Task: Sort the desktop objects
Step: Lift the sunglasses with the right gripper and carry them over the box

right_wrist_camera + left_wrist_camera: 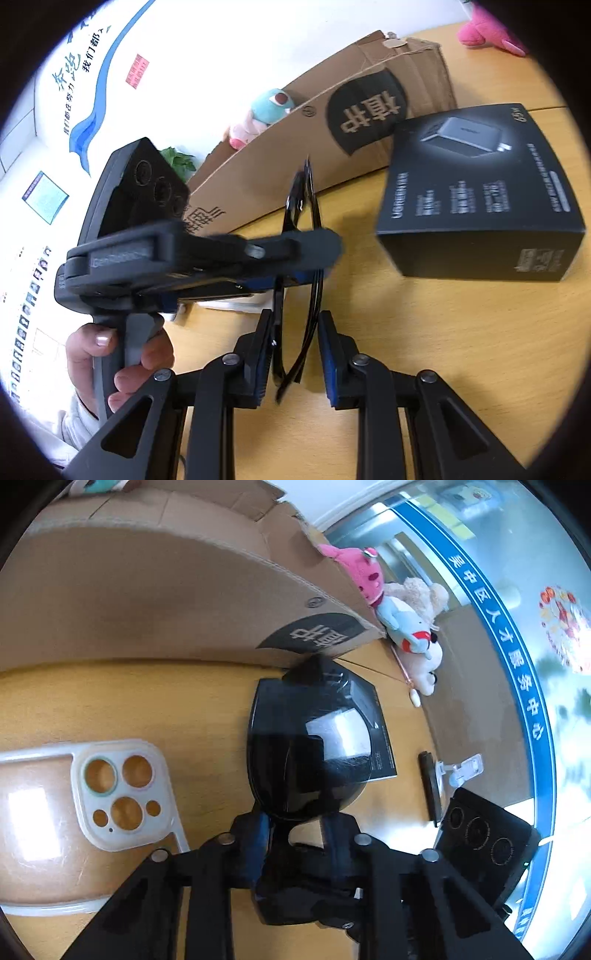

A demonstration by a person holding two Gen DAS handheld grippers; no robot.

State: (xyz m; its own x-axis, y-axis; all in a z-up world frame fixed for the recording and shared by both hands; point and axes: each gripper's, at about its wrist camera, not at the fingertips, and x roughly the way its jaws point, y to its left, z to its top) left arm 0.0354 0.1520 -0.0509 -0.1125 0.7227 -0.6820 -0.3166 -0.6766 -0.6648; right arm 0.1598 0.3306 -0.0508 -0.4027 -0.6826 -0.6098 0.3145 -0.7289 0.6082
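A pair of black sunglasses (306,760) is held above the wooden desk (147,701). My left gripper (295,827) is shut on the sunglasses at the bridge between the lenses. In the right wrist view the sunglasses (295,295) hang edge-on, and the left gripper (295,254) crosses from the left, clamped on them. My right gripper (293,354) has its fingers on either side of the folded temple arms, apart from them, open. A black charger box (480,199) lies on the desk to the right. A clear phone case (92,805) lies at the left.
A large cardboard box (166,590) stands along the back of the desk, also in the right wrist view (332,147). Plush toys (406,616) lean at its right end. A small black bar (430,786) and a white clip (461,770) lie near the desk's right edge.
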